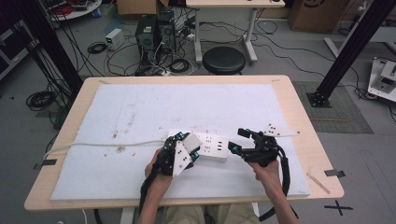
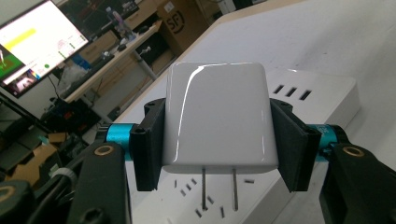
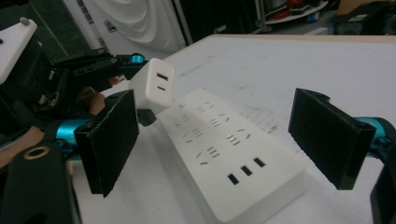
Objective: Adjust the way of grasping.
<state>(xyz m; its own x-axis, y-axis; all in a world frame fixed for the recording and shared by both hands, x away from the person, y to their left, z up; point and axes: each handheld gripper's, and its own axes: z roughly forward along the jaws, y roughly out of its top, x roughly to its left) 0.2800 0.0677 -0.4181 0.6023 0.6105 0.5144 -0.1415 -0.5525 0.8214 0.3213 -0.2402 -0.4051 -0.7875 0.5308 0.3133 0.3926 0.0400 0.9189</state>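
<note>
We hold a white charger (image 2: 218,116) in our left gripper (image 2: 219,140), its two black pads clamped flat against the charger's sides. In the left gripper view the charger's two metal prongs (image 2: 219,189) stick out from its lower face and hang just above the power strip (image 2: 322,100), over a patch of socket slots; the tips look close to the strip, but we cannot tell whether they touch it. In the right gripper view the same charger (image 3: 152,86) shows tilted above the far end of the strip (image 3: 224,149), with its two small ports facing the camera.

In the high view the left gripper (image 1: 180,151) sits over the left end of the strip (image 1: 212,148), with the charger (image 1: 191,140) at its tip. The strip lies flat on the white mat (image 1: 140,112) that covers the table (image 1: 299,98), and its cord (image 1: 107,145) runs off to the left edge.

Our right gripper (image 1: 236,140) is at the strip's right end. Its jaws stand wide apart with nothing between the pads; in the right gripper view (image 3: 224,140) they frame the near end of the strip, where three dark rectangular ports sit in a row, without touching it.
</note>
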